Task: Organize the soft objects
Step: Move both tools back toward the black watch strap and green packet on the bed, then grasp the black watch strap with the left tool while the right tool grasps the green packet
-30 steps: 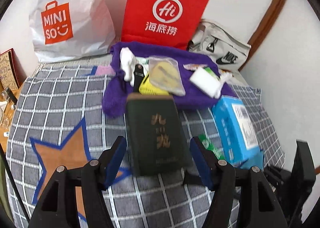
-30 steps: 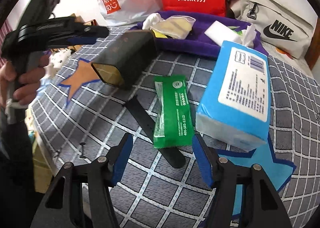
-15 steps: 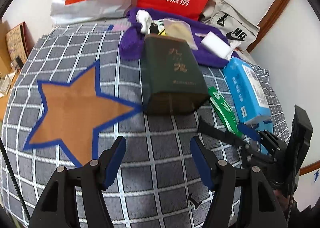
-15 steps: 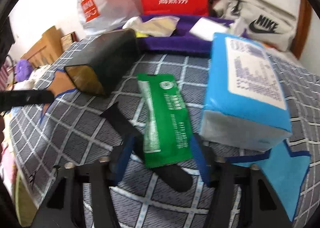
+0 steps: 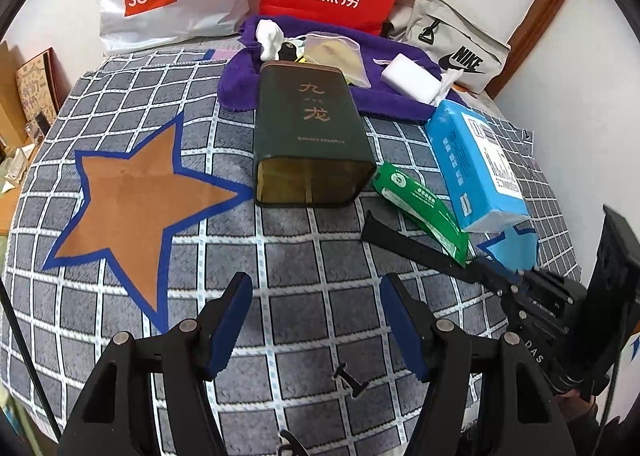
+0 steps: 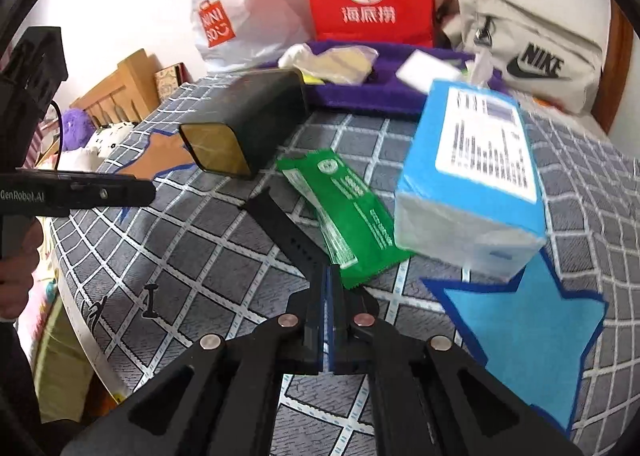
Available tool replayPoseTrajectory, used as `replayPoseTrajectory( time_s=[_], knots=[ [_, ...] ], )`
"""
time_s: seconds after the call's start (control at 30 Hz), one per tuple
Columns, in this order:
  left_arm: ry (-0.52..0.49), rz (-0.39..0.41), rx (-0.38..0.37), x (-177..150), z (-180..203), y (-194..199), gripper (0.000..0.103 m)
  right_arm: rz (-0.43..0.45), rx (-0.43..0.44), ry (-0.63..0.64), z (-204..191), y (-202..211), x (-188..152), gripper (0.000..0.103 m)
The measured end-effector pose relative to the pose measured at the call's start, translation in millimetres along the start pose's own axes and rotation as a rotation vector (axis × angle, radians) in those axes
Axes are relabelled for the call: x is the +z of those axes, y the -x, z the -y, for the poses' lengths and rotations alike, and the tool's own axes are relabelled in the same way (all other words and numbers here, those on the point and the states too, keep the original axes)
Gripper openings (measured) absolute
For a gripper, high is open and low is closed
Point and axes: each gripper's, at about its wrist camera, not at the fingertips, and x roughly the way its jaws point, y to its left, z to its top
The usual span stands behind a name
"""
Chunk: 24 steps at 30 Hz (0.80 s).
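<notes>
Soft objects lie scattered over our checked blanket (image 5: 304, 264): far off, the purple towel (image 5: 392, 96) with its small clutter; at right, the blue tissue pack (image 6: 472, 176), then the green sachet (image 6: 348, 216) overlapping the black strap (image 6: 288, 232). Our right gripper (image 6: 326, 276) has just been closing and now pinches the strap's near end; we should lift slowly so the sachet slides off. Our left gripper (image 5: 316, 320) hangs apart, empty.

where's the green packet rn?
The green packet lies flat on the checked blanket, centre of the right wrist view, between the dark tin and the blue tissue pack, overlapping the black strap.
</notes>
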Motion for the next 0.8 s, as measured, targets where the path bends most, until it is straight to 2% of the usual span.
replayPoseTrajectory(
  time_s=[0.07,0.2,0.27,0.53,0.57,0.63,0.67,0.73,0.8],
  knots=[
    [0.007,0.005,0.001,-4,0,2,0.065,0.009,0.003,0.040,-6,-5,6,0.008],
    [0.022,0.003,0.000,-10,-4,-1,0.065,0.027,-0.027,0.107,-19,-20,18,0.028],
    [0.028,-0.004,-0.002,-10,-8,-4,0.065,0.026,-0.048,0.123,-23,-28,23,0.034],
    [0.051,-0.008,-0.021,-5,-29,-12,0.065,-0.032,-0.115,0.130,-25,-60,30,0.035],
    [0.053,-0.009,-0.024,-5,-31,-13,0.065,-0.027,-0.118,0.128,-25,-61,30,0.034],
    [0.058,-0.013,-0.029,-6,-34,-15,0.065,-0.036,-0.102,0.108,-23,-63,32,0.025],
    [0.060,-0.016,-0.031,-7,-35,-16,0.065,-0.045,-0.116,0.103,-21,-64,33,0.005],
    [0.064,-0.022,-0.034,-10,-37,-18,0.065,-0.048,-0.130,0.107,-19,-65,36,0.001],
    [0.067,-0.027,-0.035,-12,-37,-18,0.065,-0.049,-0.082,0.085,-18,-61,38,0.001]
  ],
)
